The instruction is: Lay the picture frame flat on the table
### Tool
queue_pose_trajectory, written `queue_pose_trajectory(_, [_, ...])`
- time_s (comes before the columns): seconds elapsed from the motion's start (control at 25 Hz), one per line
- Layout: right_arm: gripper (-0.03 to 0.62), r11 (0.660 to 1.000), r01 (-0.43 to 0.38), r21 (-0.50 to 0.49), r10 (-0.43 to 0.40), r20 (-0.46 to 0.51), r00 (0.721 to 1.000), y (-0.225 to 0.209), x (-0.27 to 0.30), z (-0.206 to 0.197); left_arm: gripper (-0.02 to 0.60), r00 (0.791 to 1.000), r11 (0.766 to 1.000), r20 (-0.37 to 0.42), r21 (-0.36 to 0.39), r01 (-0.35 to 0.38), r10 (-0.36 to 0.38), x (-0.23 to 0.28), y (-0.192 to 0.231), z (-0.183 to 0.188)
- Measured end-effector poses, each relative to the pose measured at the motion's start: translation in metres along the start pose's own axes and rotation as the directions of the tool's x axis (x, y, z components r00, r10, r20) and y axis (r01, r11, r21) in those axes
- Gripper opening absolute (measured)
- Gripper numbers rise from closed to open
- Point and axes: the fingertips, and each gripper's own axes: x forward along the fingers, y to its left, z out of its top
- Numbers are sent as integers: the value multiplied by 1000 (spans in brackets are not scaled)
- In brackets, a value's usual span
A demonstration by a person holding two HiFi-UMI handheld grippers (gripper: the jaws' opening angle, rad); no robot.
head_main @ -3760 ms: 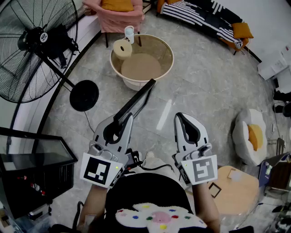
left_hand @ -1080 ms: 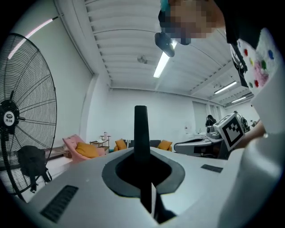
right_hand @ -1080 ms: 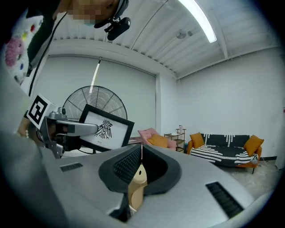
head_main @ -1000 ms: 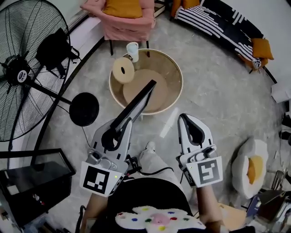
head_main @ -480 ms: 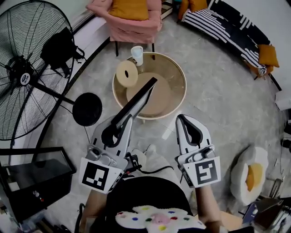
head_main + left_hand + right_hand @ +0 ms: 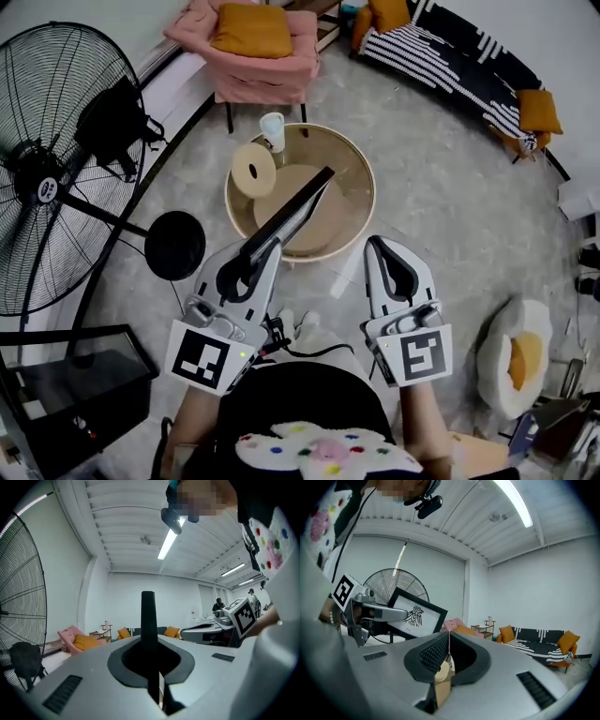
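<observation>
left tongs (image 6: pixel 255 251) clamp the black rectangular picture frame (image 6: pixel 292 214) on edge, long axis pointing out over the round glass tabletop's (image 6: pixel 364 183) near rim. right tongs (image 6: pixel 379 244) shut, empty, short of that rim.

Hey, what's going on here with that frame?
A person holds a black picture frame clamped on edge in the left gripper, up in the air near the round table. The right gripper is shut and empty. The frame is not yet laid down; a roll and a cup stand on the table.
</observation>
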Motion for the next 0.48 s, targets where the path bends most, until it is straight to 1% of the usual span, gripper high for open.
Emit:
queue_pose_trajectory(0.2, [35, 1000, 16, -8, -16, -6, 1000, 3, 2, 3, 25, 999, 1000, 21, 5, 28, -28, 5, 5, 3])
queue_pose_trajectory(0.48, [35, 999, 34, 11, -34, -9, 999, 2, 3, 2, 25, 998, 998, 1, -11, 69, -69, 7, 8, -3])
